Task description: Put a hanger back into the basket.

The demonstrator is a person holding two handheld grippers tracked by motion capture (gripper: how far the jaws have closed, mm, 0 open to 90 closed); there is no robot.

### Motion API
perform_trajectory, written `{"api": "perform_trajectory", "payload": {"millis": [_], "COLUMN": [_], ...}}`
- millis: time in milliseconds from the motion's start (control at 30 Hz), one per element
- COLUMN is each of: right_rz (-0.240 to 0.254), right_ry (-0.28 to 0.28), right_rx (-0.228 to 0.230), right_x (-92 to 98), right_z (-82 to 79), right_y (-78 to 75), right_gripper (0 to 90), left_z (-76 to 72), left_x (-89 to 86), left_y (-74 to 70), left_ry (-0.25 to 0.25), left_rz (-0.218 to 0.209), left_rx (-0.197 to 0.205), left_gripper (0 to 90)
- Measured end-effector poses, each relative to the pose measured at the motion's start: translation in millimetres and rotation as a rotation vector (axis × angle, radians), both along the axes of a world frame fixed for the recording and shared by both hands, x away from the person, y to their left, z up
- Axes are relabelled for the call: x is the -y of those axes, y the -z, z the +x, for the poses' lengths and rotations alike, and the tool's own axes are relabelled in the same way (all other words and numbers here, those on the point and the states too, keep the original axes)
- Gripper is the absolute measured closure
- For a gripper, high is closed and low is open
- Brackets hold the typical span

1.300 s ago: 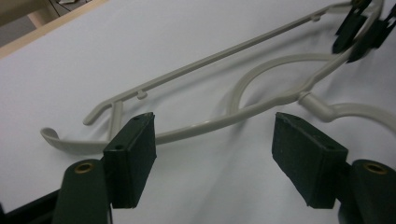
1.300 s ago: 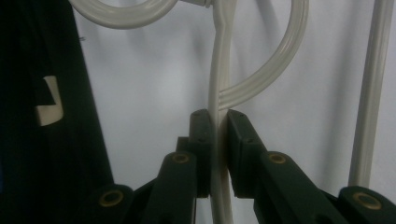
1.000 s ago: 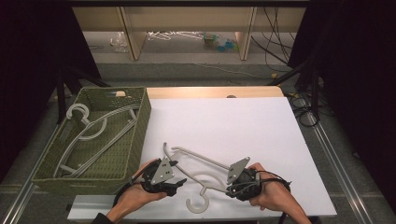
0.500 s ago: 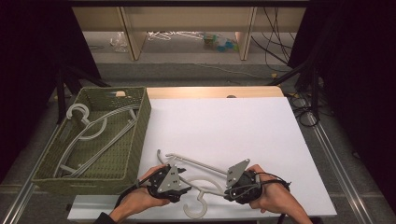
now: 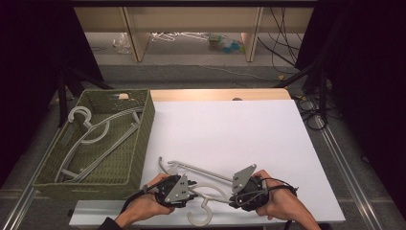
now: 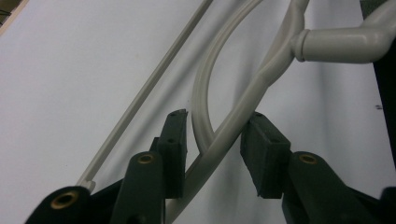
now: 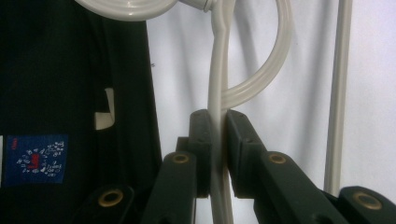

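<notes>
A white plastic hanger (image 5: 201, 170) lies near the white table's front edge, its hook toward the person. My left gripper (image 5: 191, 191) reaches in from the left. In the left gripper view its jaws (image 6: 218, 116) straddle one hanger arm (image 6: 275, 60), which crosses the gap at a slant. They have just been closing, and room is left beside the arm. My right gripper (image 5: 233, 195) comes in from the right. In the right gripper view its pads (image 7: 218, 114) are pressed on the thin hanger arm (image 7: 218, 56) below the hook's neck.
A green woven basket (image 5: 143, 139) stands at the table's left and holds several white hangers (image 5: 95, 134). The white sheet (image 5: 230, 129) stretches to the back and right. Low shelves and cables lie beyond the far edge.
My left gripper has slid a little to the right along the hanger, and its jaws have narrowed around the arm. The hanger shifted slightly toward the front. The right hand stayed put.
</notes>
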State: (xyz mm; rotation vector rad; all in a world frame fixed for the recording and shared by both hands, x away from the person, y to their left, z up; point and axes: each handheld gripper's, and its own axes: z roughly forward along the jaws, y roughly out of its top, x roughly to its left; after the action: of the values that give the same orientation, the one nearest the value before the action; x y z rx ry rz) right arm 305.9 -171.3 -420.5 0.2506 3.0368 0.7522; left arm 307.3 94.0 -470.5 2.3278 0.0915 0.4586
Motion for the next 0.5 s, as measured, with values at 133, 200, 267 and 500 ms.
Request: {"api": "perform_trajectory", "payload": {"millis": [133,200,267,500], "right_rz": [0.012,0.025,0.034,0.071], "right_ry": [-0.01,-0.009,-0.003,0.022], "right_rx": [0.031,0.037,0.053,0.057], "right_x": [2.4,4.6,6.0,11.8], "right_z": [1.3,2.5,4.3,8.2], "right_y": [-1.2,-2.1,-1.9,-2.9], "right_gripper": [81.2,80.5,79.6,75.0], "left_z": [-2.5,-5.0,-6.0,-13.9], "left_x": [0.1,-0.4,-0.5,1.7], "left_y": [-5.8,-9.7,-13.5,-24.2], "left_ry": [0.01,0.019,0.032,0.043], "left_rz": [0.004,0.002,0.01,0.018], "left_rx": [-0.002,0.004,0.006,0.004], "left_gripper": [65.2,66.6,68.4,72.7]}}
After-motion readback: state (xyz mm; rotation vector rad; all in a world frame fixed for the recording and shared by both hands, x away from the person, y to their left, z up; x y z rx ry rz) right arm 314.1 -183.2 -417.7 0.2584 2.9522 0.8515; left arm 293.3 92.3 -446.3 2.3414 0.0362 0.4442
